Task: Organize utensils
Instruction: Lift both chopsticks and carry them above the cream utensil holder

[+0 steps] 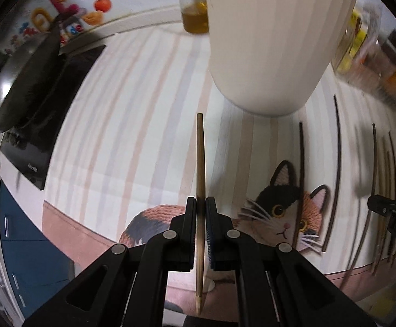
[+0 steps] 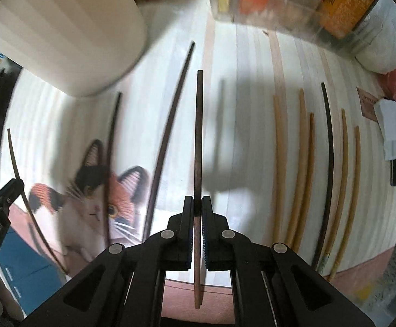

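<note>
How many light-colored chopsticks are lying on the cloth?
5, all on the right side of the striped cloth: three together, two past a dark chopstick. Others may be hidden.

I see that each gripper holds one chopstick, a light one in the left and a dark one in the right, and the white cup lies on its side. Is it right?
Almost. The white cup stands upright on the striped mat, not on its side; the left wrist view shows this. The rest holds: the left gripper is shut on the light chopstick, and the right gripper is shut on the dark chopstick.
</note>
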Motion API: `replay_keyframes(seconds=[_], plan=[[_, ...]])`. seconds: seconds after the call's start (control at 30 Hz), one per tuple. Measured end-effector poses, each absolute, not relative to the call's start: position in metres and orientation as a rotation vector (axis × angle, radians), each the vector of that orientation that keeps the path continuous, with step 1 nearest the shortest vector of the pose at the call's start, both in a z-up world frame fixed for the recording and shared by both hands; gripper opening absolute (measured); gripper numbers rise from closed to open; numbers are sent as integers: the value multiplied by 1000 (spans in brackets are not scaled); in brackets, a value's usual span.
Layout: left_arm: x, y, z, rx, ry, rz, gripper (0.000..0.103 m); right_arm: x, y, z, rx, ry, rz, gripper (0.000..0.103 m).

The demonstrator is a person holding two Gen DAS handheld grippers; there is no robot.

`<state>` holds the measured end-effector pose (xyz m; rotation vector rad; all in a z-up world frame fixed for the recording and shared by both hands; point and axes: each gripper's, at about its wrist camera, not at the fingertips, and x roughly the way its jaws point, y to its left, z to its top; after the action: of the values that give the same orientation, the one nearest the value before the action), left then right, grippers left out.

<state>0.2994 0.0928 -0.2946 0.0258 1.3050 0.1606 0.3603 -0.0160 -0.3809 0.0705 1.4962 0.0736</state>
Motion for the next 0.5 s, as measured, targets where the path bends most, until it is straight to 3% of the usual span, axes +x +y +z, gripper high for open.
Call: replay_keyframes(seconds=[0.5], plan=[[289, 95, -216, -124, 1121, 213, 4, 360, -50, -305, 125, 1307, 264, 5]])
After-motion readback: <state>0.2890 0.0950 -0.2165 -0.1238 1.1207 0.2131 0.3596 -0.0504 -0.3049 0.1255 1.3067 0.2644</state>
